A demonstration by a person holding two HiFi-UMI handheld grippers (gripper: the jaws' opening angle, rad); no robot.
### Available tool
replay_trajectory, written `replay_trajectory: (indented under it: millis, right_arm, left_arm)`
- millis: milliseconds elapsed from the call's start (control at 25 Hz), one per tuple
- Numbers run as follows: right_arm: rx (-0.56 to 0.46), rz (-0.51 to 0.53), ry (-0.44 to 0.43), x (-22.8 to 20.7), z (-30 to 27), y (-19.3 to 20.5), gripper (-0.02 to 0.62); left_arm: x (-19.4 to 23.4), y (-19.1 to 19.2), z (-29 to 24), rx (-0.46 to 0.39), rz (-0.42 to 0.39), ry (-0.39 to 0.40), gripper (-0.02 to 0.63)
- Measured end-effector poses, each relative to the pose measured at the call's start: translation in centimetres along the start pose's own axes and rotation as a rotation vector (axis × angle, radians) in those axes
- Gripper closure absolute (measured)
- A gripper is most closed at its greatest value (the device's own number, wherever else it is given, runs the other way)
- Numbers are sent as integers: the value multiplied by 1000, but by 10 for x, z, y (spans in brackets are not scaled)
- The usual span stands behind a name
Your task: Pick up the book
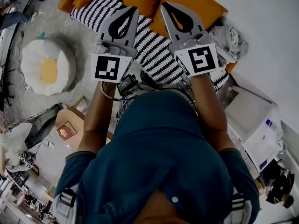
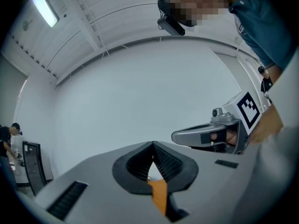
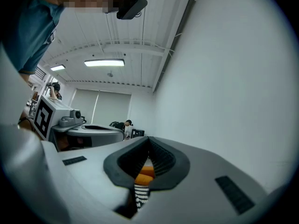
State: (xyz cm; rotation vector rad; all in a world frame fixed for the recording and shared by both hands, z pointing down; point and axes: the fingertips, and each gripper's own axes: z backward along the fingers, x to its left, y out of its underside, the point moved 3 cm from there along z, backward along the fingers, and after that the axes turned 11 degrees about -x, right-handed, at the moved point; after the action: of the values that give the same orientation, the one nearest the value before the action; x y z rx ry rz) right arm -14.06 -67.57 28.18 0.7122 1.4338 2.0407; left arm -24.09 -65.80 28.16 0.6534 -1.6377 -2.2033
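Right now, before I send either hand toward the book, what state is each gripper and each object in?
left gripper: shut, empty.
right gripper: shut, empty.
book: closed, lying flat on the low wooden table, far from both grippers.
grey cloth: crumpled.

Person wore dark blue-teal short-sleeve shirt (image 1: 168, 143), paler stitching at sleeve hems. Grey straps (image 1: 67, 197) w/ black buckles sat on both shoulders. Left gripper (image 1: 134, 8) & right gripper (image 1: 163, 4) were grey shells w/ teardrop cut-outs, black ribbed pads (image 2: 166, 161). Left cube (image 1: 111, 67) & right cube (image 1: 200, 59) were white w/ black square markers. Black cable (image 1: 108, 94) & small black box (image 1: 126, 84) hung by left wrist.
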Motion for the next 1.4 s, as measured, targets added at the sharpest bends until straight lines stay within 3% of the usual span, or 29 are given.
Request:
replay_trajectory:
  millis: [560, 720, 1040, 1400]
  right_arm:
    - [25, -44, -54, -55, -15, 34, 581]
    - [41, -39, -35, -74, -26, 52, 581]
    - [113, -24, 4, -94, -81, 95, 581]
    - [246, 18, 35, -142, -145, 173, 580]
  left_arm:
    - [0, 27, -42, 68, -27, -70, 601]
    - [10, 43, -60, 68, -20, -45, 601]
    - [62, 72, -94, 61, 29, 9, 601]
    - [116, 116, -119, 112, 57, 30, 601]
